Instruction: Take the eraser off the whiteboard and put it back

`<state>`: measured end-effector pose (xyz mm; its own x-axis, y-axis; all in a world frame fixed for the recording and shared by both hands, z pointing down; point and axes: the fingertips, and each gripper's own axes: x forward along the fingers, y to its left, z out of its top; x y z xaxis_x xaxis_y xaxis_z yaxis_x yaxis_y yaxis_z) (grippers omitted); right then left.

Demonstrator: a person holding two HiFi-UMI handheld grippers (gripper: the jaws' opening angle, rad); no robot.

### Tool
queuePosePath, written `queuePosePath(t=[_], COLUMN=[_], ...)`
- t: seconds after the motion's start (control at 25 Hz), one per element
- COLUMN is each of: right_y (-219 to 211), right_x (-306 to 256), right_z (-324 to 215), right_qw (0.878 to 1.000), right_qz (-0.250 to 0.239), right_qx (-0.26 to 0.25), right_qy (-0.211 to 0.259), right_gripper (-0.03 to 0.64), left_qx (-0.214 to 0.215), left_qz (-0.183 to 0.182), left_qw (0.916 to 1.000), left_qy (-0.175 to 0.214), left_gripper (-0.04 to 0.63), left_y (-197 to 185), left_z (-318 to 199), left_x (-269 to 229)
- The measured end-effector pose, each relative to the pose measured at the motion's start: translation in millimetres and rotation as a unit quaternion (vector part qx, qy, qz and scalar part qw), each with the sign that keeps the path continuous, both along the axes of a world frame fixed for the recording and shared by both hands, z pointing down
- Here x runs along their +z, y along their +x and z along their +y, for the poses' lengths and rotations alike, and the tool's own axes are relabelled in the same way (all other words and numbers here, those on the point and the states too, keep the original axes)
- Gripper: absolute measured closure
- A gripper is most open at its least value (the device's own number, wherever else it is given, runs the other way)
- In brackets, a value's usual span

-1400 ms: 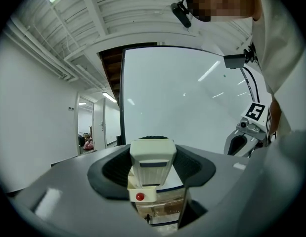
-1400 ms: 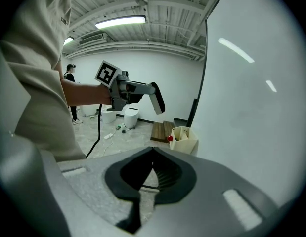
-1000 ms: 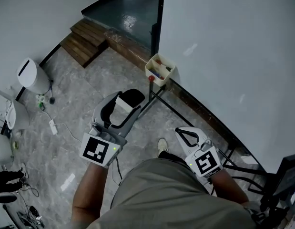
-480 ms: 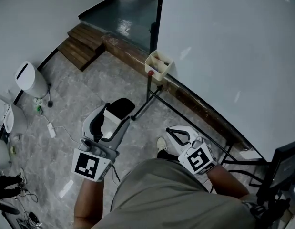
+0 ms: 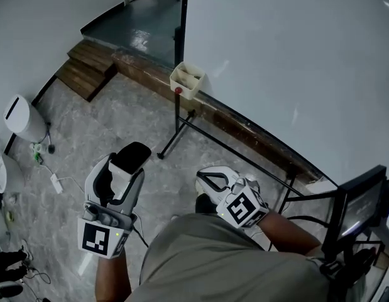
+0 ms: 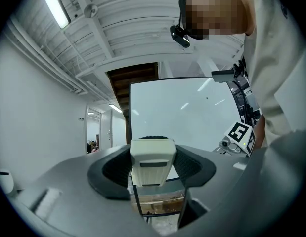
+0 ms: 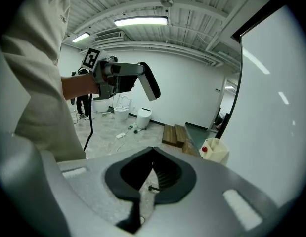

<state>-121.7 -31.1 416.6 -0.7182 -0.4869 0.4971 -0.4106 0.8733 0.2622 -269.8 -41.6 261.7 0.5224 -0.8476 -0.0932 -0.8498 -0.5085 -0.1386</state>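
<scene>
Eraser (image 6: 152, 161) off whiteboard (image 5: 295, 61), clamped in left claw (image 5: 120, 172), lower left of head view, well apart from board face at upper right. Right claw (image 5: 210, 180) pressed together, empty, bottom centre. Judged step: removal done, return pending. Next move: bring left claw to board, set eraser flat against it, then release.

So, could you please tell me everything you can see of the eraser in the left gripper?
The eraser is a small rectangular block with a cream, plastic-looking body, rounded corners and a shallow grey recessed strip across one face. A black, felt-like layer backs it. It is clamped between the dark textured pads of the left gripper, which press on its two sides. It is held in the air, apart from the whiteboard behind it.
</scene>
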Motion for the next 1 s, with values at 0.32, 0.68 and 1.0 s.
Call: queuePosePath(t=[0.32,0.68,1.0], right_y=[-15,-33,-39], right_x=[3,5,2], right_z=[17,27,30], right_qw=[1.000,1.000,1.000], right_qz=[0.003,0.005,0.009], right_qx=[-0.003,-0.010,-0.007], right_qy=[-0.001,-0.001,0.001], right_gripper=[0.614,0.614,0.614], left_qx=[-0.002,-0.004,0.007], left_qz=[-0.007,-0.016,-0.005], left_qw=[1.0000,0.9998,1.0000], left_qy=[-0.004,-0.007,0.002], left_gripper=[0.334,0.334,0.334], left_y=[-14,-31,-33], left_z=[27,43,44], left_x=[2,8,3])
